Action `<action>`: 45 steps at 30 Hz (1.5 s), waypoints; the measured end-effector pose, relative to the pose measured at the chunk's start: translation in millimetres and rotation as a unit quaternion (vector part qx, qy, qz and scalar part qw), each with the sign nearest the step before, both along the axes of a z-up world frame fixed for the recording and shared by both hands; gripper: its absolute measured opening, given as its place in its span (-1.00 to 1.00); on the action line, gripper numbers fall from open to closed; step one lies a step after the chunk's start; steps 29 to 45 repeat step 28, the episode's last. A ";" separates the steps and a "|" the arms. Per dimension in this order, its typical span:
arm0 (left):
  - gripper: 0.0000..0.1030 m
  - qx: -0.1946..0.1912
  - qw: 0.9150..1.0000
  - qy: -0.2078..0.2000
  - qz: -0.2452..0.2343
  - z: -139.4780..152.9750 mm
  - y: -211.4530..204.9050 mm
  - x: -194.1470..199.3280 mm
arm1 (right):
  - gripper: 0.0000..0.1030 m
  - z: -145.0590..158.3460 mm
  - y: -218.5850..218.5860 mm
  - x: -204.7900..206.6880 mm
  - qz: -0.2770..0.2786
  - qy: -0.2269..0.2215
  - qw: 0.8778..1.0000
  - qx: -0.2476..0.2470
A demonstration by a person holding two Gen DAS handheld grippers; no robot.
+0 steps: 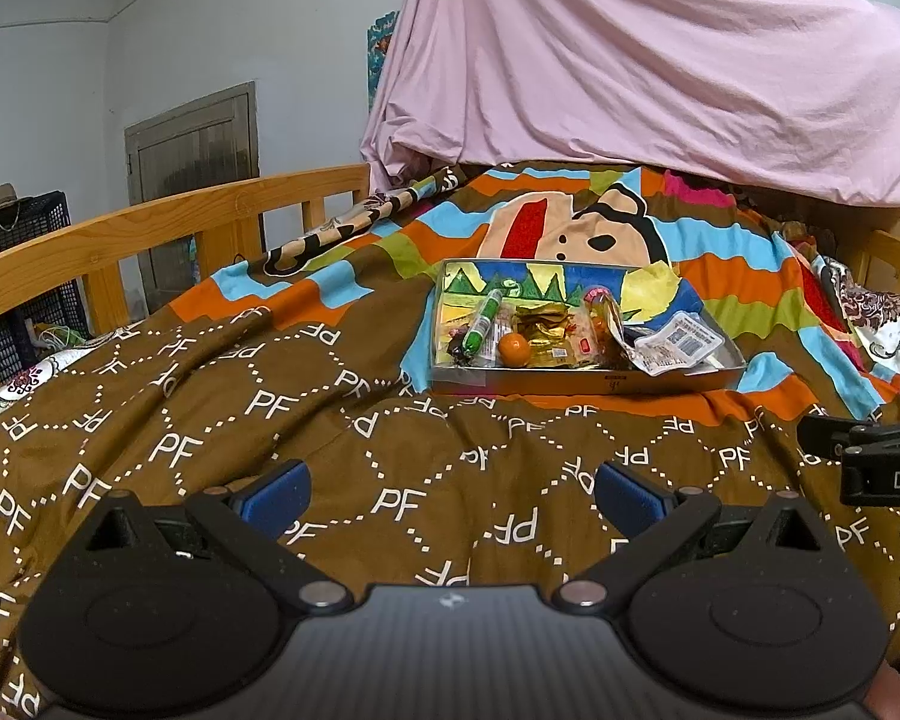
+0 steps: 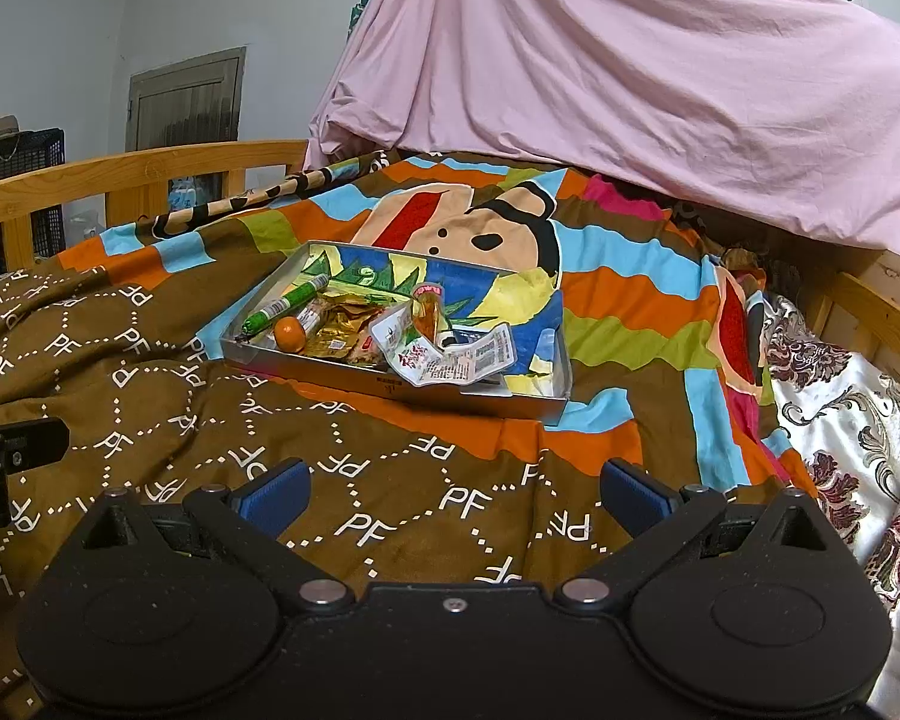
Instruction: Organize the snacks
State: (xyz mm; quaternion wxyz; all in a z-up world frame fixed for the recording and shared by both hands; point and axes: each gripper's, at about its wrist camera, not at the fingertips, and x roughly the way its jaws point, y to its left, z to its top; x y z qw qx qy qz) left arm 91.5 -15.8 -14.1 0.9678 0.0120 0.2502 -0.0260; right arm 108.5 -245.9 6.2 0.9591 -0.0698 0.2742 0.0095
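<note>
Two empty grippers low over the quilt, snack tray ahead

Both tools hang above the brown PF-printed part of the quilt point(image 1: 222, 396), near its front edge. The left gripper point(image 1: 450, 495) has its blue-padded fingers point(image 1: 276, 495) spread wide with nothing between them; the right gripper point(image 2: 453, 492) stands just as wide apart and equally bare. Each wrist view catches only a black sliver of the other tool at its side edge, too cut off to read.

Farther out, on the striped cartoon part of the quilt toward the middle of the bed, sits the shallow snack tray point(image 2: 390, 381), its painted floor showing at the far half. Its contents are heaped along the near-left part. A green sausage stick point(image 2: 285, 303) lies with its long axis running from the tray's near-left corner diagonally toward the far side, dark tip at the near end. A small orange point(image 2: 290, 333) rests just beside it, touching the gold wrappers point(image 2: 336, 330). A white printed packet point(image 2: 450, 360) sprawls at the near-right of the heap, and a clear orange-tinted pouch point(image 2: 429, 312) stands tilted behind it. Wrappers underneath overlap too much to tell apart.

A pink sheet point(image 1: 660, 60) drapes over the far end of the bed, hiding whatever is below it, and a wooden rail point(image 1: 150, 222) runs along the left edge.
</note>
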 end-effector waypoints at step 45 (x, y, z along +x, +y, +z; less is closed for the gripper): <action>0.99 0.023 0.999 0.035 0.006 -0.5 -3.9 8.8 | 0.99 -1.7 1.8 -0.6 0.001 0.005 1.000 -0.003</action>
